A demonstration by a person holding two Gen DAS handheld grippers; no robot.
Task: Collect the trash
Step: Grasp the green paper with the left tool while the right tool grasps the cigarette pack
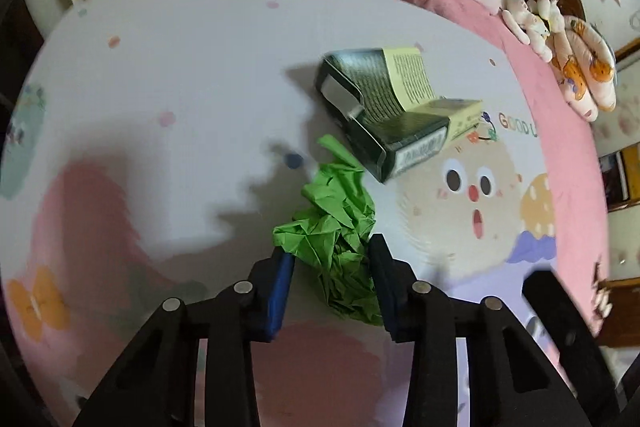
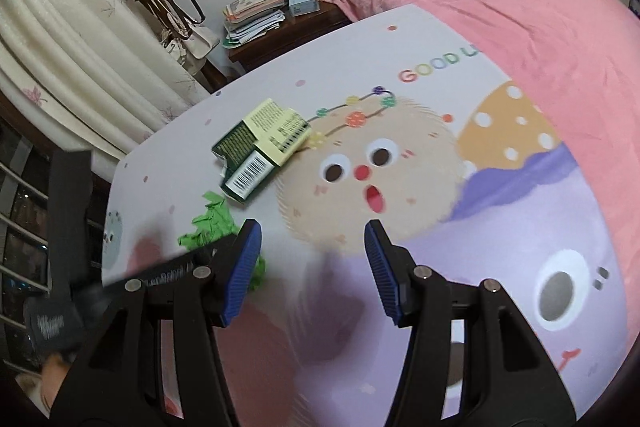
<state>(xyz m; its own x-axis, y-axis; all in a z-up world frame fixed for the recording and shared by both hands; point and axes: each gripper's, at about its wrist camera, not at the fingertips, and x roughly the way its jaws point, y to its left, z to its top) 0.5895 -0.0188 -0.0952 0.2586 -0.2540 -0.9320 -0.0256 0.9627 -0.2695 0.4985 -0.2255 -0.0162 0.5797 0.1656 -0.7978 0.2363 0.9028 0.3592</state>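
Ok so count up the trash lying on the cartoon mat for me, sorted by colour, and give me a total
Green crumpled paper: 1, sitting between the left tongs
Dark green and pale yellow cardboard box, flattened and torn open: 1, lying just beyond the paper on the cartoon mat
Total: 2

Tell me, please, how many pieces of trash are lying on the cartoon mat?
2: a crumpled green paper between the left gripper's fingers, and a torn dark green carton just beyond it. Others may lie out of view.
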